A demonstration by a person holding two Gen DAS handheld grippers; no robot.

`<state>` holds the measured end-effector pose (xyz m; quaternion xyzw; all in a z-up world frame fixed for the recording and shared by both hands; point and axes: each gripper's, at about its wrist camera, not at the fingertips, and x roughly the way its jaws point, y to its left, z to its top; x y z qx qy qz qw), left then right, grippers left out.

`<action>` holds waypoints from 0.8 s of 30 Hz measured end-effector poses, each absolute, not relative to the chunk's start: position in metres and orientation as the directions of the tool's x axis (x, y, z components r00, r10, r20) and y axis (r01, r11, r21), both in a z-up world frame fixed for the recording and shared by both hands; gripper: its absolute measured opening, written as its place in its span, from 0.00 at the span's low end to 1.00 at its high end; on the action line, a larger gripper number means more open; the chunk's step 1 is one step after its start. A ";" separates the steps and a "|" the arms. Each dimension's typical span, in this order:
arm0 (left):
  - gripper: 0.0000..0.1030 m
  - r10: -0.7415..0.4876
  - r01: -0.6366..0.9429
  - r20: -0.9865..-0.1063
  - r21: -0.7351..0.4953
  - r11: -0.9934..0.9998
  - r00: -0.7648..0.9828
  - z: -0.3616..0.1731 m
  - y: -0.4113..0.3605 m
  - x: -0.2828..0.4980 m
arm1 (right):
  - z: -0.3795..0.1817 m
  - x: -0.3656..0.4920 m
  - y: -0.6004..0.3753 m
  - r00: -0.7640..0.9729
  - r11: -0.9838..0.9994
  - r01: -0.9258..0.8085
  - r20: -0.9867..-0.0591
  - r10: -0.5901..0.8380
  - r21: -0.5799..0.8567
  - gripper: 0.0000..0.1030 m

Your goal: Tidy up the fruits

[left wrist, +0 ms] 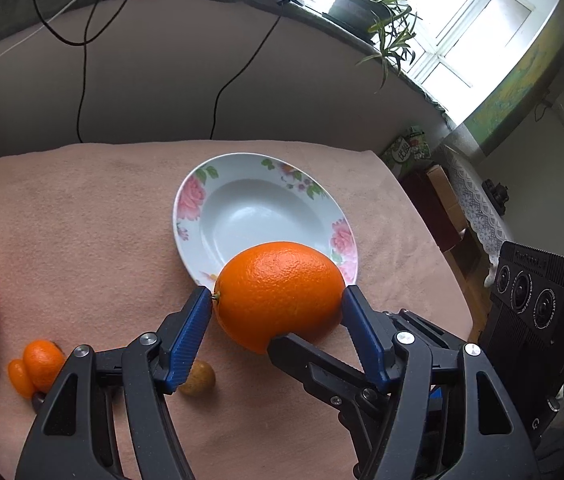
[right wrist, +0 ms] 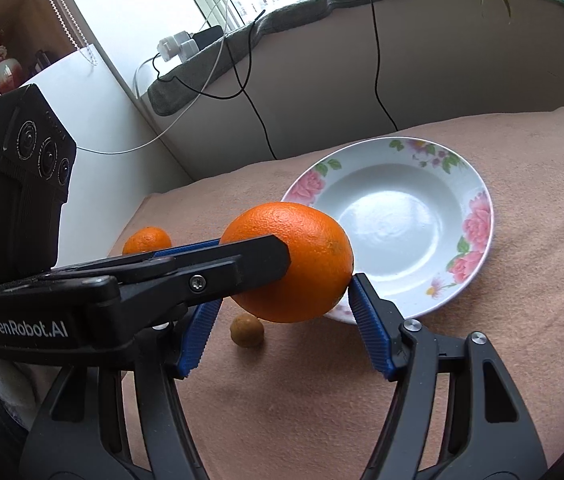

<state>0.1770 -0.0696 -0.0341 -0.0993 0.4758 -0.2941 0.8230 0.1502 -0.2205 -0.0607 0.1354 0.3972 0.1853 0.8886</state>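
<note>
I hold the orange point(left wrist: 278, 294) clamped between both my grippers, left gripper point(left wrist: 276, 300) and right gripper point(right wrist: 282, 296), low centre of frame, just short of the plate point(left wrist: 190, 196). Next: carry it over the bowl, then release together.

Left hand-held gripper point(left wrist: 278, 300) angled downward, blue pads pressed on both ends of a large orange point(left wrist: 280, 294). Right hand-held gripper point(right wrist: 282, 304) also angled down, crossing it from the side, jaws bracketing the same orange; contact unclear.
</note>
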 end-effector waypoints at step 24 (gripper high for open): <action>0.63 -0.550 0.395 -0.747 -0.409 0.823 0.374 -0.036 -0.085 0.178 | -0.059 0.147 -0.232 0.641 0.916 -0.203 -0.660 0.392 0.347 0.67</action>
